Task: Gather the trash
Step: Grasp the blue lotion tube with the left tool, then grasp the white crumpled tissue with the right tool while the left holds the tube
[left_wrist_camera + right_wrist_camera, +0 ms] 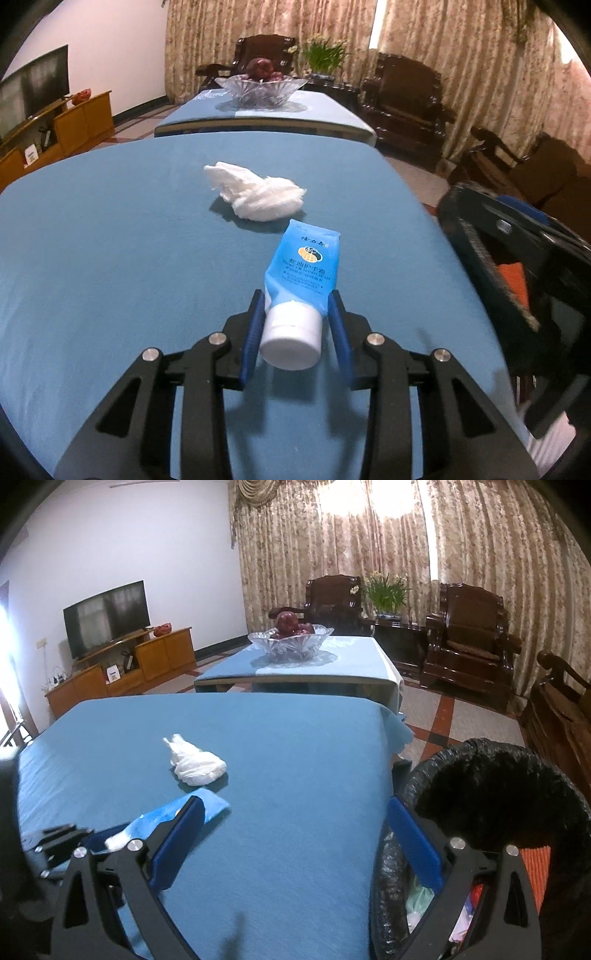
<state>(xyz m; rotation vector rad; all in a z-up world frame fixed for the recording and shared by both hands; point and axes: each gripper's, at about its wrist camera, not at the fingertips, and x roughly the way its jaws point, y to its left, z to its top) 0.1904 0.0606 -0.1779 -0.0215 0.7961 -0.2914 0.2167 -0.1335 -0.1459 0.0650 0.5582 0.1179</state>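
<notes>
A blue tube with a white cap (301,288) lies on the blue tablecloth (110,240). My left gripper (295,306) has its blue pads on either side of the tube at the cap end, closed onto it. A crumpled white tissue (258,192) lies just beyond the tube; it also shows in the right wrist view (195,762), as does the tube (177,812). My right gripper (295,827) is open and empty above the table's right part, its right finger next to a black-lined trash bin (498,805) holding some waste.
A second blue-covered table carries a glass fruit bowl (291,642). Dark wooden armchairs (469,642) and a potted plant (386,594) stand by the curtains. A TV (107,616) on a wooden cabinet is at left. The right gripper's body (517,258) shows at right in the left wrist view.
</notes>
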